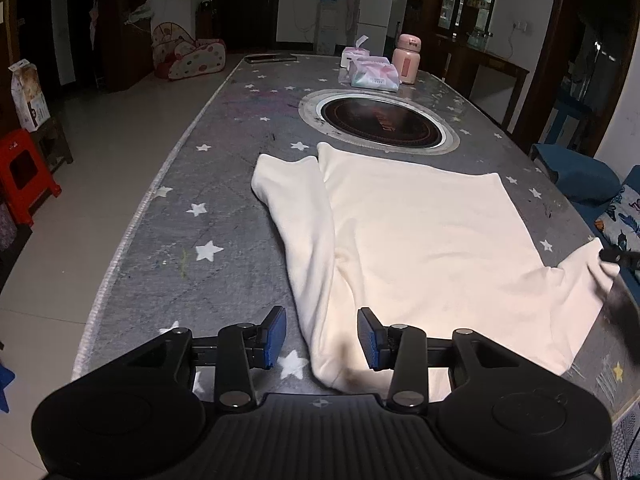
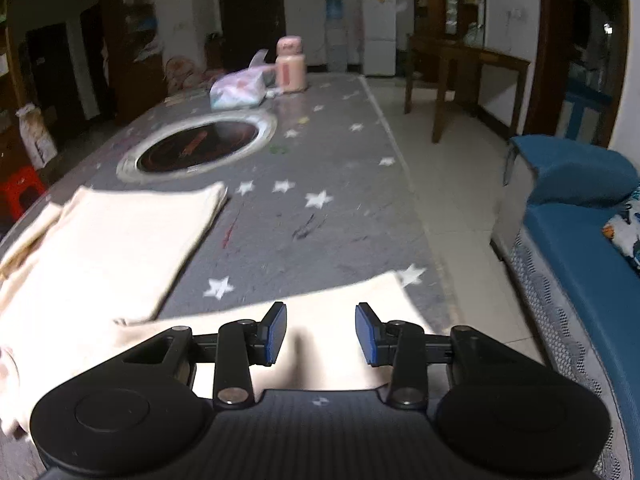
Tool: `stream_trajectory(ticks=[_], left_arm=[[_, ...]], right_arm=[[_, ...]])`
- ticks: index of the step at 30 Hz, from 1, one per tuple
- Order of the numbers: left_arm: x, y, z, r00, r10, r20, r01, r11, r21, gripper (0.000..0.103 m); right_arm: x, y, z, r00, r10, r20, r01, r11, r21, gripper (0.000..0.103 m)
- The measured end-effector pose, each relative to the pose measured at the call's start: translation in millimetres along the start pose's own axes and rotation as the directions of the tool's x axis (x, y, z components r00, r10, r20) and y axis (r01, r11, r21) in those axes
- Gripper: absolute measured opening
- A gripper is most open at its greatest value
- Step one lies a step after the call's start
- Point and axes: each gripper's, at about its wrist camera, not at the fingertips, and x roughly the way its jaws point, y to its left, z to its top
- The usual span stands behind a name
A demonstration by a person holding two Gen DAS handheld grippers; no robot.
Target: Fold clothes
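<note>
Garment: cream long-sleeved fabric top (image 1: 420,232) lies flat on grey star-patterned counter (image 1: 192,184).
Left tool (image 1: 322,338): jaws apart, gripping nothing.
Right tool (image 2: 321,334): jaws apart over a sleeve, gripping nothing.

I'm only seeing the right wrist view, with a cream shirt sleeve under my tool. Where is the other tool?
Observer: The left tool is over the shirt's near left edge, open and gripping nothing.
Operator: And the other sleeve?
Observer: The other sleeve lies flat, stretched away alongside the shirt's body.
Operator: Anything at the far end I'm missing?
Observer: A phone lies flat near the table's far left corner.
</note>
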Motion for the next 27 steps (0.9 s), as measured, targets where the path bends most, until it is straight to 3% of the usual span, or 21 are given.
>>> stream_trajectory(ticks=[9, 18, 23, 27], left_arm=[[31.7, -0.6, 34.8, 0.999, 0.01, 0.032, -0.01, 1.0, 0.007, 0.042], [108.2, -12.0, 83.3, 0.999, 0.026, 0.019, -0.027, 0.997, 0.076, 0.042], [142.3, -5.9, 98.1, 0.999, 0.042, -0.014, -0.041, 0.997, 0.064, 0.042], [149.6, 13.6, 100.4, 0.999, 0.033, -0.022, -0.033, 0.999, 0.008, 0.021]], right_arm=[[21.9, -9.4, -10.5, 0.996, -0.047, -0.075, 0.047, 0.999, -0.008, 0.04], [24.2, -11.9, -7.8, 0.994, -0.06, -0.087, 0.059, 0.998, -0.006, 0.046], [25.6, -11.4, -6.4, 0.994, -0.061, -0.093, 0.061, 0.998, -0.005, 0.049], [26.2, -10.6, -5.8, 0.994, -0.062, -0.094, 0.062, 0.998, -0.001, 0.05]])
